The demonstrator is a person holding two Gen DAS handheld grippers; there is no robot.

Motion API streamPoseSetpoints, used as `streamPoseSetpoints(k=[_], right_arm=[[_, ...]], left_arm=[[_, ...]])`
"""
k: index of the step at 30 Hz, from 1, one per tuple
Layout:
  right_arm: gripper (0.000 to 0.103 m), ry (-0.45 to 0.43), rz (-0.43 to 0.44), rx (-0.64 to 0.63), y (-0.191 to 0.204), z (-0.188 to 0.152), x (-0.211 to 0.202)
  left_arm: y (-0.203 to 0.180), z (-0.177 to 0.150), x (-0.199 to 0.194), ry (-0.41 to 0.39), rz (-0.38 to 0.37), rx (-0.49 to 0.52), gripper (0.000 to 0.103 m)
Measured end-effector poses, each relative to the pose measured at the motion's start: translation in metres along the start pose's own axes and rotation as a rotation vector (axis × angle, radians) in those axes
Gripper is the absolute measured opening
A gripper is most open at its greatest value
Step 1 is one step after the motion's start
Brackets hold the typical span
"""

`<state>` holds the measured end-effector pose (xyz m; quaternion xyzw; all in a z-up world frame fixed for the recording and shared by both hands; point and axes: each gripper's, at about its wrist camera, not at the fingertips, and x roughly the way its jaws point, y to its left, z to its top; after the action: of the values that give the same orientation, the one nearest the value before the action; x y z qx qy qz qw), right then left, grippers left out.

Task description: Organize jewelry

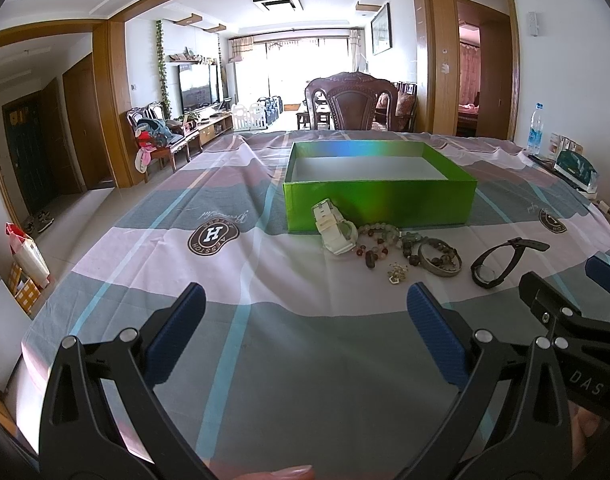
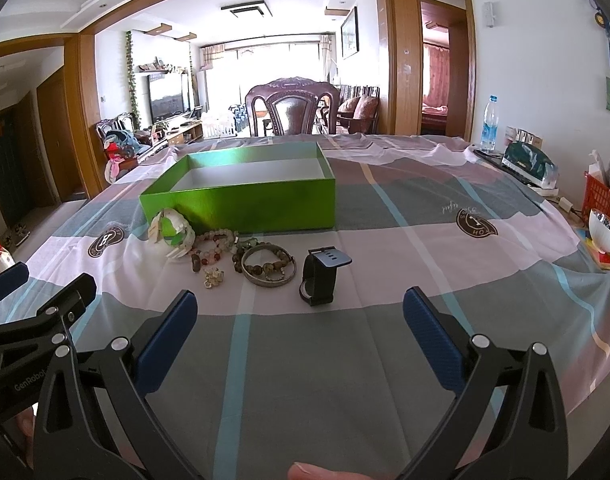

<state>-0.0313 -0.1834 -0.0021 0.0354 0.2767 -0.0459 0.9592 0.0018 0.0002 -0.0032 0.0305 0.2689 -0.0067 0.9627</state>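
The left gripper [image 1: 305, 300] hovers above the striped grey, pink and blue tablecloth [image 1: 265, 360], fingers spread wide, holding nothing. The jewelry lies in a row just in front of the open rectangular green cardboard box [image 1: 379, 200]: a white plastic wristwatch [image 1: 335, 226] touching the box wall, a cluster of beaded bracelets [image 1: 379, 240], a small gold-coloured trinket [image 1: 397, 273], a silver metal bangle [image 1: 441, 262], then a black strap wristwatch [image 1: 501, 262] set apart. The right gripper [image 2: 299, 302] is likewise fully open and empty, near the black strap wristwatch [image 2: 319, 278].
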Motion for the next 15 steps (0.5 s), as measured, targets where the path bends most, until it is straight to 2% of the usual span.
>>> streamPoseSetpoints(k=[7, 15], right_arm=[[0.1, 0.002, -0.002, -0.001, -0.002, -0.006, 0.0], [0.1, 0.055, 0.001, 0.007, -0.001, -0.01, 0.008]], left_arm=[[0.002, 0.001, -0.003, 0.018, -0.012, -0.015, 0.099], [0.007, -0.004, 0.012, 0.089, -0.007, -0.04, 0.099]])
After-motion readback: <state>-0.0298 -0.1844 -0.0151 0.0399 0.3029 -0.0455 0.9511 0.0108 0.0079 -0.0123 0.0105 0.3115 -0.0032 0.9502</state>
